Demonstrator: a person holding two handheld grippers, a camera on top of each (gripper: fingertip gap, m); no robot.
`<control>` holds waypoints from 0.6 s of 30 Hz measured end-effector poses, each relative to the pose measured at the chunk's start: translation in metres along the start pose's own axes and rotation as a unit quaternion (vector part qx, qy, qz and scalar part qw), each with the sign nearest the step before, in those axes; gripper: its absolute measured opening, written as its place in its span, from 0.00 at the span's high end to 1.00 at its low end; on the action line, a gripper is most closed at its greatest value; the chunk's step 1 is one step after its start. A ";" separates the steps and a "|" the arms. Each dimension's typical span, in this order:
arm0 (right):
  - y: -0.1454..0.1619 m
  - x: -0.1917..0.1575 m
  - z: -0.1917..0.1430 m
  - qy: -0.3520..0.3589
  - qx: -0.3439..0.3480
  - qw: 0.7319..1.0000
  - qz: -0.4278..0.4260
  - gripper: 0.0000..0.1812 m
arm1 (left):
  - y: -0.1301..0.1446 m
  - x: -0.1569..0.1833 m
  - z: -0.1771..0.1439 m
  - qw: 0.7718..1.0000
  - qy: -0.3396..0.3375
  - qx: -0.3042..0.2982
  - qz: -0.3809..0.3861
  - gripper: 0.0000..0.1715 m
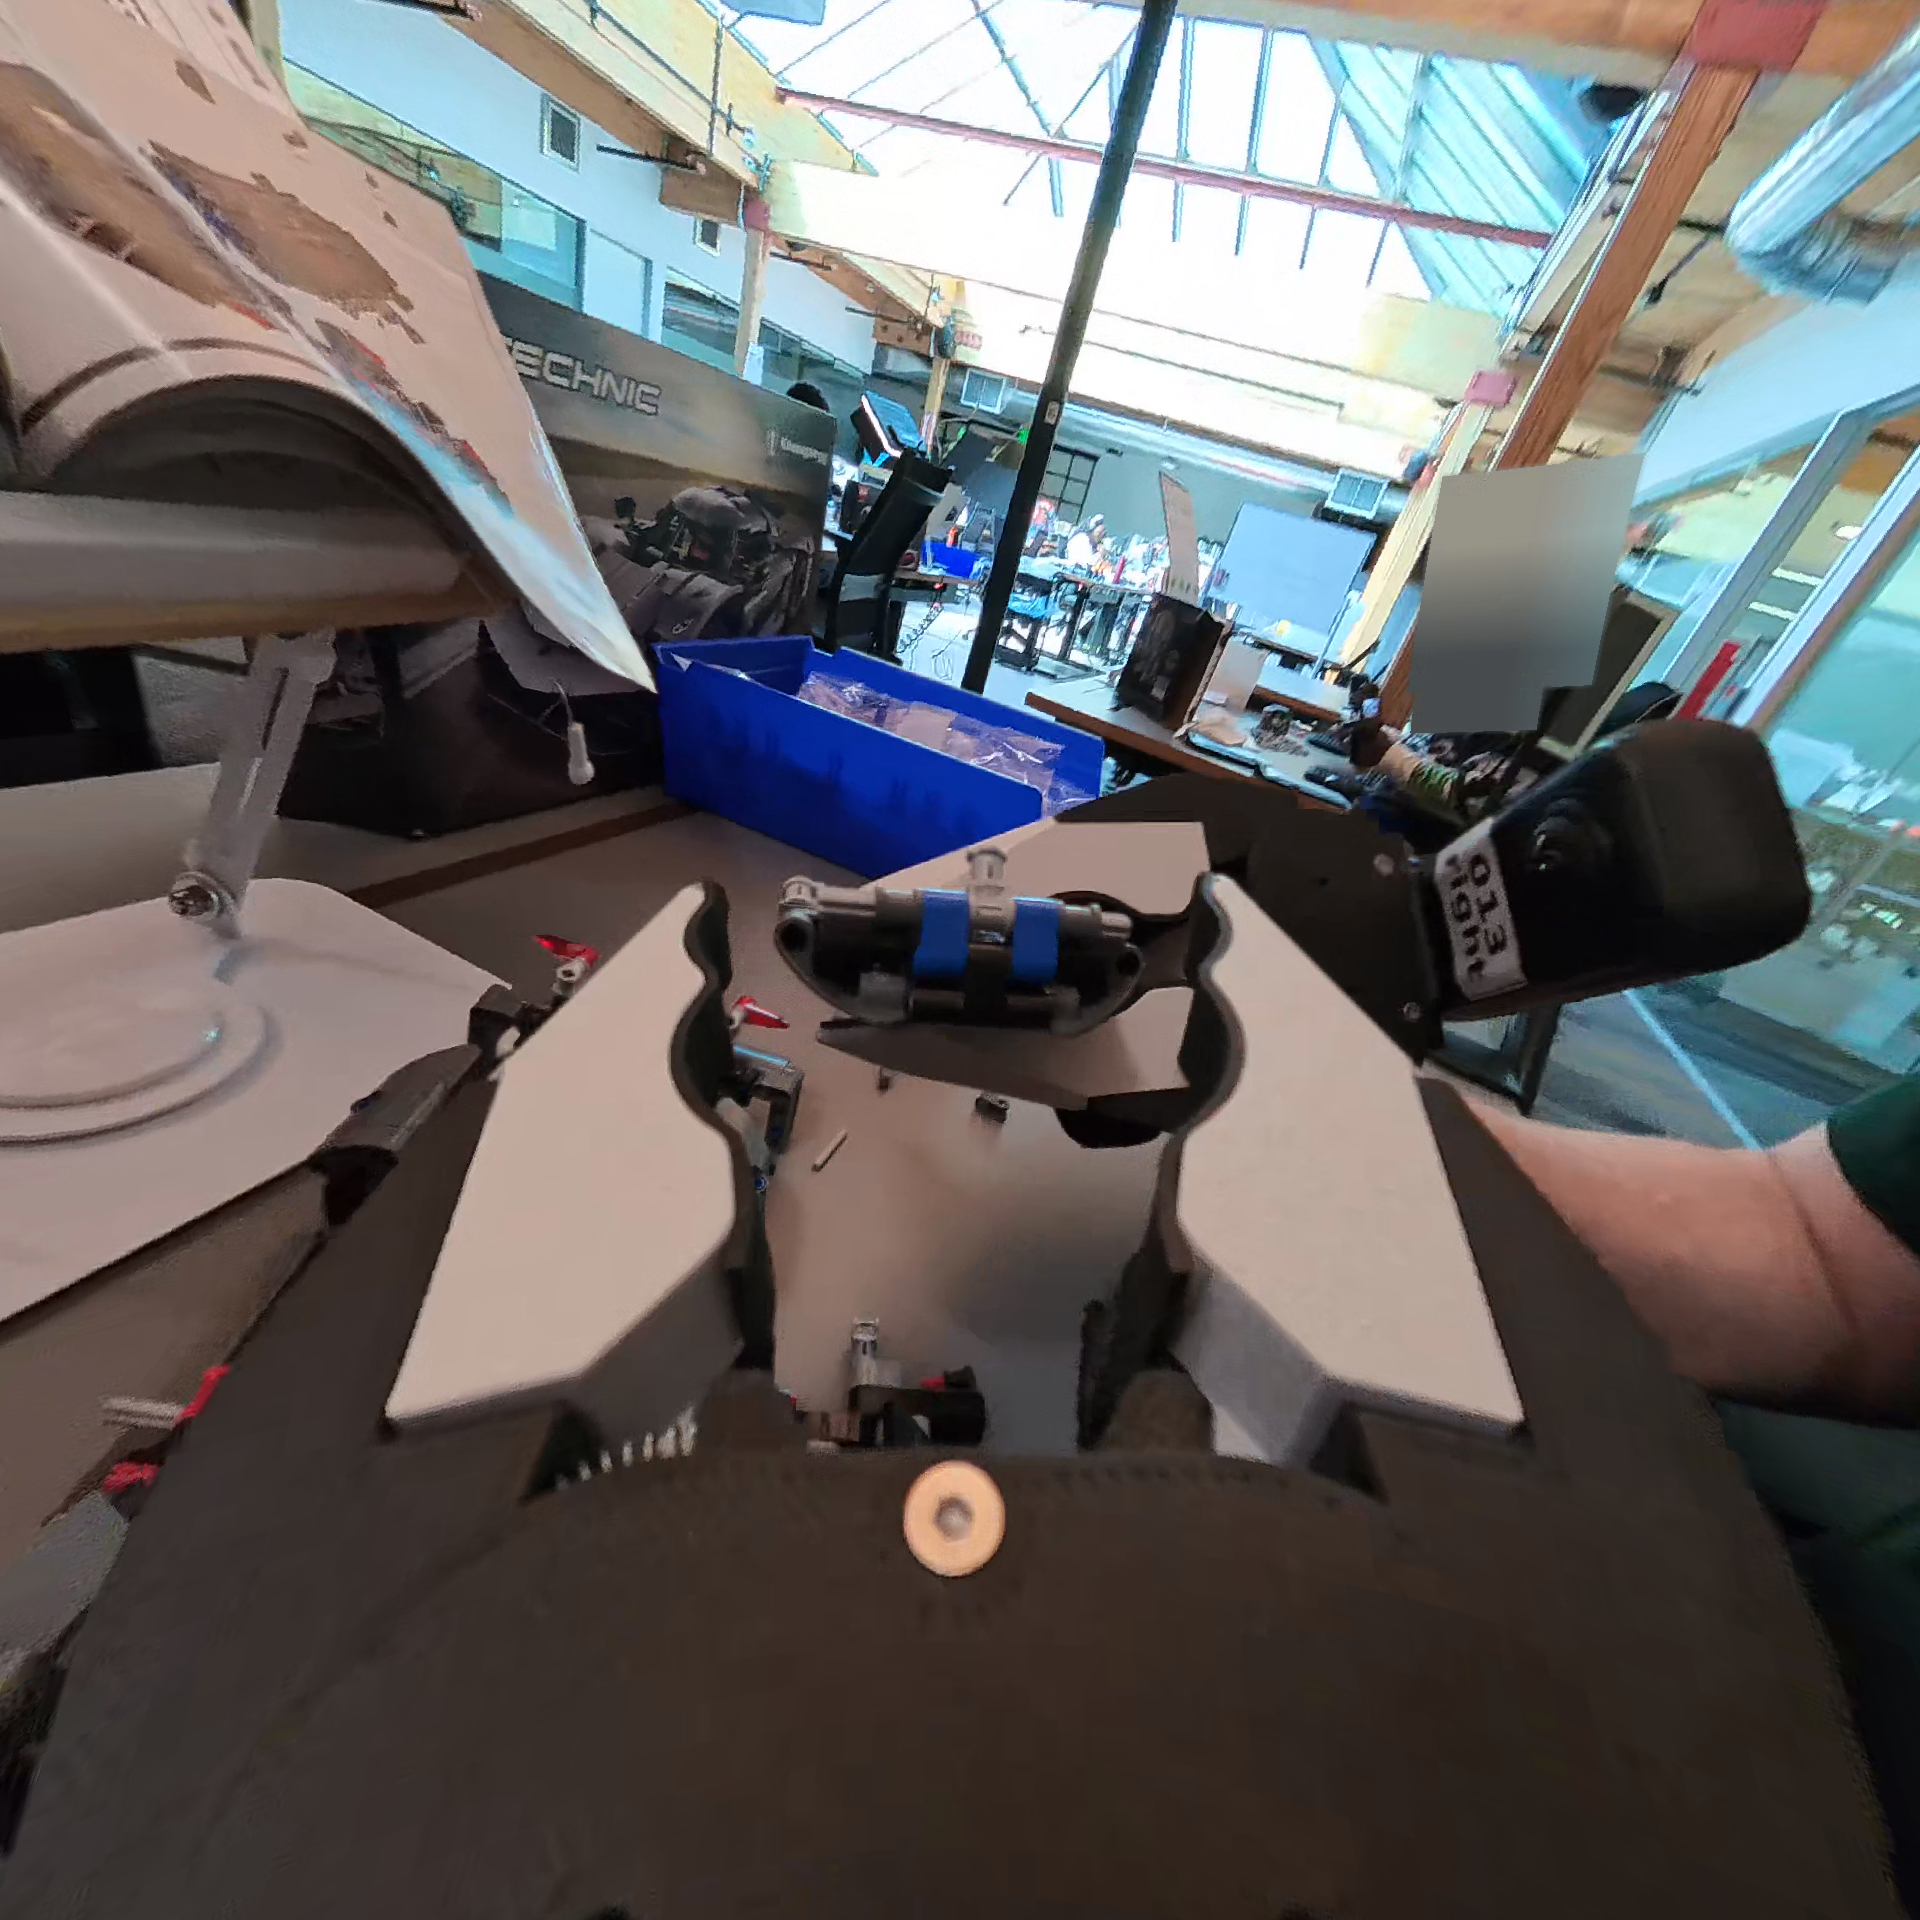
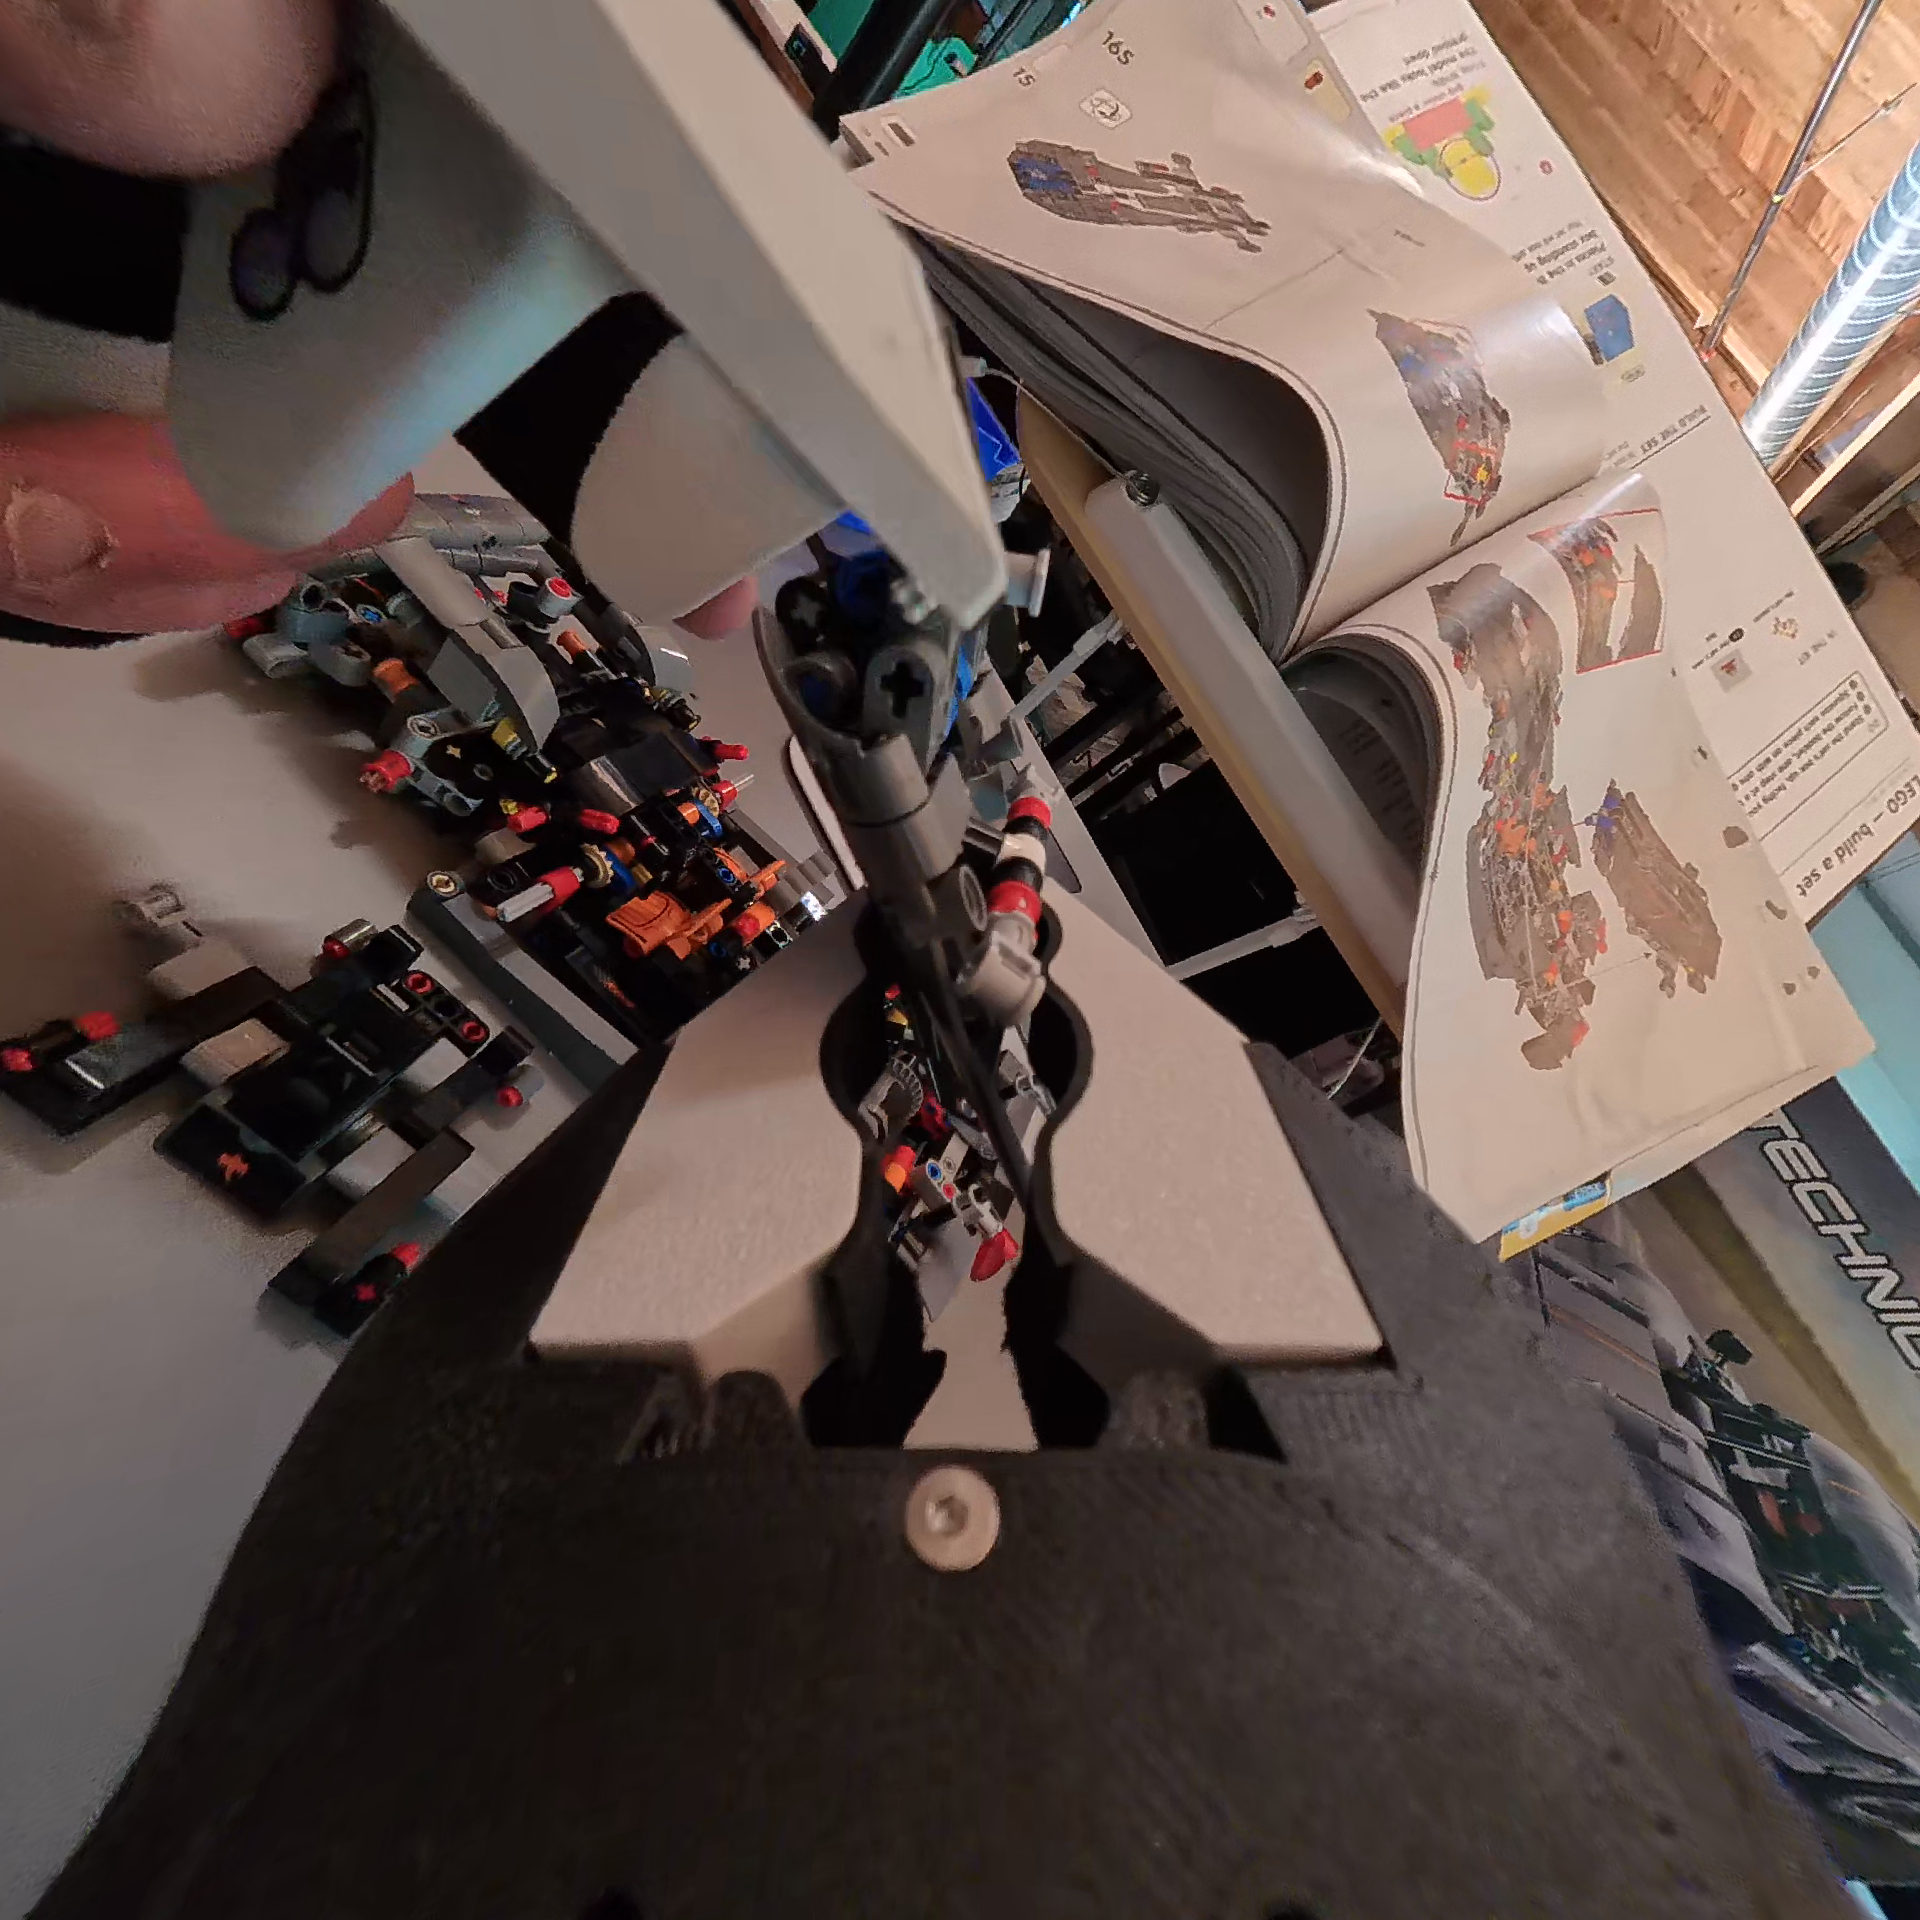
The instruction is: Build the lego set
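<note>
A small black and grey Lego sub-assembly (image 1: 977,945) with two blue clips hangs above the table. My right gripper (image 2: 951,925) is shut on its thin black edge, and the piece (image 2: 894,707) sticks out ahead of the fingers. In the left wrist view the right gripper's fingers (image 1: 1049,862) come in from the right, above and below the piece. My left gripper (image 1: 956,904) is open wide, with its tips on either side of the sub-assembly. One left finger (image 2: 727,312) reaches down to the piece's far end in the right wrist view.
An open instruction booklet (image 2: 1507,727) rests on a stand with a white base (image 1: 156,1039). A large partly built model (image 2: 582,790) and black sub-assemblies (image 2: 312,1070) lie on the table. A blue bin (image 1: 862,758) of bags and the set's box (image 1: 675,488) stand behind. Small loose parts (image 1: 831,1148) lie below. One gripper's finger ends stand about 5 cm off the other's.
</note>
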State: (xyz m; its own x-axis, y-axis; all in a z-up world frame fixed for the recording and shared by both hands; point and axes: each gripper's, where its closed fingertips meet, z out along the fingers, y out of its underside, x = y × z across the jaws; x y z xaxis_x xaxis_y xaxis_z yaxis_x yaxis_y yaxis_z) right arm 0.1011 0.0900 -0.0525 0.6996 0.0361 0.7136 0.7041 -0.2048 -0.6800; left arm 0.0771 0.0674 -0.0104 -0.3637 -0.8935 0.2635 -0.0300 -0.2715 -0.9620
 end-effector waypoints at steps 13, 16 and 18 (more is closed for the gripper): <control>-0.007 -0.006 0.000 -0.006 0.007 1.000 -0.016 0.89 | 0.009 0.003 0.001 1.000 0.015 -0.016 -0.001 0.58; -0.008 -0.005 0.000 -0.008 0.015 1.000 -0.006 0.89 | 0.007 0.004 0.000 1.000 0.017 -0.010 -0.002 0.58; -0.008 -0.005 0.000 -0.009 0.015 1.000 0.000 0.88 | 0.006 0.004 0.000 1.000 0.015 -0.009 0.002 0.58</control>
State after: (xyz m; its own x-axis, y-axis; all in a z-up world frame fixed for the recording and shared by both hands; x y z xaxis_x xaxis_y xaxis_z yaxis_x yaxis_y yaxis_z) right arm 0.0918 0.0916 -0.0503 0.7018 0.0539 0.7103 0.7070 -0.1748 -0.6853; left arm 0.0758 0.0619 -0.0154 -0.3908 -0.8836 0.2580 -0.0453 -0.2615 -0.9641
